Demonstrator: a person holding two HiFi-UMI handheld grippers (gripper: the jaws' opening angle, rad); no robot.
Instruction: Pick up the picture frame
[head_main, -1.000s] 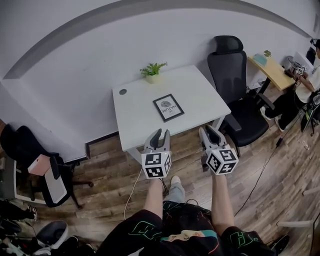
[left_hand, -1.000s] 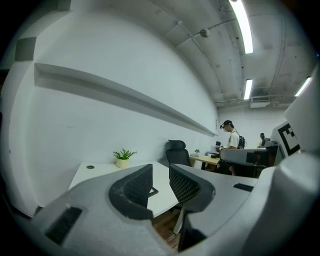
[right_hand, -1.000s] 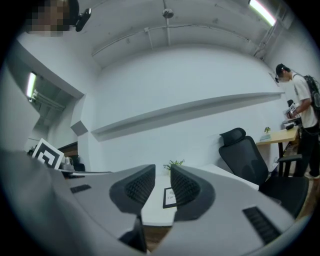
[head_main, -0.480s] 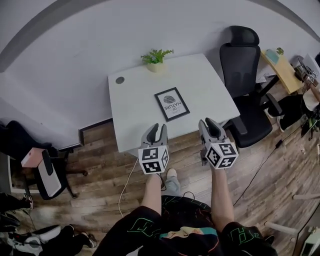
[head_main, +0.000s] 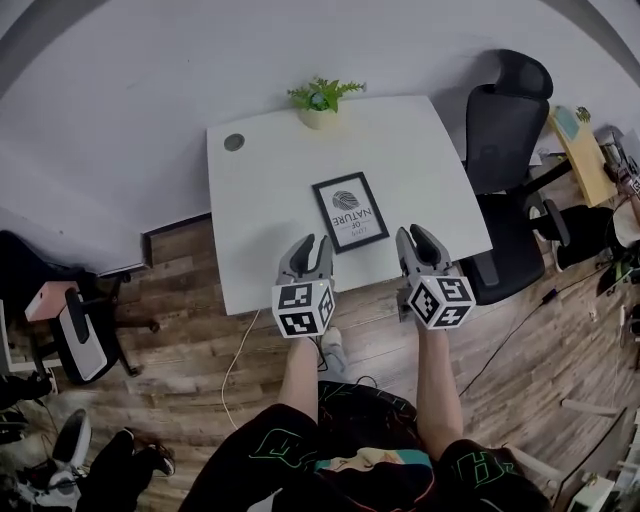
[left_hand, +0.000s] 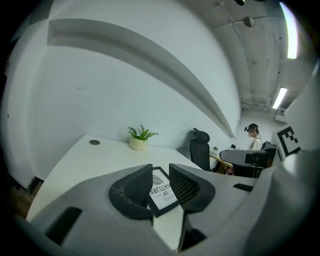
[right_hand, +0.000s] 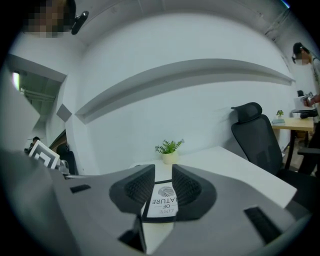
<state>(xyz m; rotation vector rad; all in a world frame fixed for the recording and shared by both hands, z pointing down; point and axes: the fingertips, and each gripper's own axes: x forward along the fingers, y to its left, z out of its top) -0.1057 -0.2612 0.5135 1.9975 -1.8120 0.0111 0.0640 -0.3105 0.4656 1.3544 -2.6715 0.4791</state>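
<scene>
The black picture frame (head_main: 351, 211) with a white print lies flat on the white table (head_main: 260, 190), right of its middle. My left gripper (head_main: 313, 243) hovers over the table's near edge, just short of the frame's near left corner. Its jaws stand open and empty. My right gripper (head_main: 416, 236) is at the same edge, beside the frame's near right corner, also open and empty. In the left gripper view the frame (left_hand: 161, 192) shows through the gap of the left gripper (left_hand: 160, 167). In the right gripper view the frame (right_hand: 164, 202) lies beyond the right gripper (right_hand: 163, 170).
A small potted plant (head_main: 322, 100) stands at the table's far edge, by the wall. A black office chair (head_main: 510, 130) sits to the table's right, a wooden desk (head_main: 585, 150) beyond it. Another chair (head_main: 75, 335) stands on the wooden floor at left.
Both grippers have moved forward and lower, from over the floor to the table's near edge. The table and frame now sit closer in the head view. Both jaws stay apart.
</scene>
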